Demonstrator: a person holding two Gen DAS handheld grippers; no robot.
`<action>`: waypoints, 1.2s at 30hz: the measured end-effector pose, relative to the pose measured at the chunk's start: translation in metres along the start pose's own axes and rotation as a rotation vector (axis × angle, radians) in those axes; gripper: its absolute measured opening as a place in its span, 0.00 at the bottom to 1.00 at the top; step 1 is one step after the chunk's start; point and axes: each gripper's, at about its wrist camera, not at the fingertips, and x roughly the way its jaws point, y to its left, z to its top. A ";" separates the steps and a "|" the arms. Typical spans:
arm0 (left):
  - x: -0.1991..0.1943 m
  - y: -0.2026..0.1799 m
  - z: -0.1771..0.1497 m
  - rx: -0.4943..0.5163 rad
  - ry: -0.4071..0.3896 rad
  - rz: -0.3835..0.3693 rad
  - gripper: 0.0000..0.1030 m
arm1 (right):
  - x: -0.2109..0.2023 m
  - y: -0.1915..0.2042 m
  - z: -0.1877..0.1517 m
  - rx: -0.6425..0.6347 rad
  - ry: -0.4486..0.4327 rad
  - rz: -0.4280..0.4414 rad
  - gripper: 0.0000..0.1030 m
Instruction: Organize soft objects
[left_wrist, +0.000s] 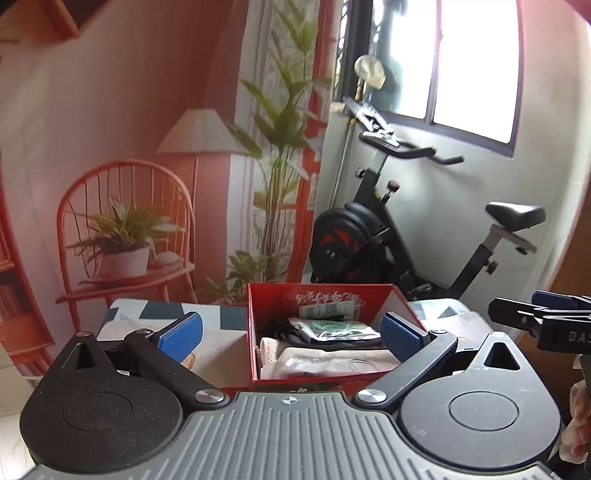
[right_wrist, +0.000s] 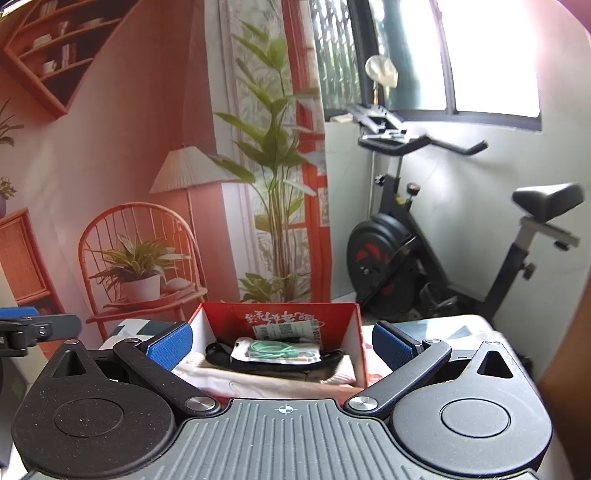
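In the left wrist view, the left gripper (left_wrist: 291, 332) filled the bottom of the frame with its jaws spread wide and nothing between them, one blue pad (left_wrist: 181, 334) at lower left of centre and the other at lower right of centre. Between and beyond them, in the lower middle of the frame, sat a red box (left_wrist: 253, 332) on a cloth-covered table (left_wrist: 155, 314) with a grey, white and dark geometric print. The box held the soft objects: a white packet (left_wrist: 325, 363) nearest the camera, a clear bag with a green cord (left_wrist: 332, 326) above it, and a dark strap (left_wrist: 280, 332) to its left. At the right edge, the right gripper (left_wrist: 546, 314) reached in; whether it was open could not be told from here. An exercise bike (left_wrist: 369, 236) stood in the middle right under a bright window. In the right wrist view, the right gripper (right_wrist: 282, 343) likewise occupied the bottom, jaws wide apart and empty, blue pad (right_wrist: 171, 343) at lower left. The red box (right_wrist: 360, 343) lay in the lower centre between the fingers, with the bagged green cord (right_wrist: 277, 349) on top of a black strap (right_wrist: 221, 356) and pale fabric (right_wrist: 258, 380) beneath. The left gripper (right_wrist: 22, 325) showed at the left edge. The exercise bike (right_wrist: 388, 254) stood at the right.
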 end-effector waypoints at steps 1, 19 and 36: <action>-0.014 0.000 0.000 -0.004 -0.020 -0.003 1.00 | -0.013 0.003 0.001 -0.001 -0.003 -0.004 1.00; -0.180 -0.019 -0.019 0.009 -0.163 0.078 1.00 | -0.199 0.061 -0.011 -0.068 -0.129 -0.020 1.00; -0.204 -0.030 -0.030 0.038 -0.190 0.102 1.00 | -0.239 0.074 -0.025 -0.083 -0.140 -0.025 1.00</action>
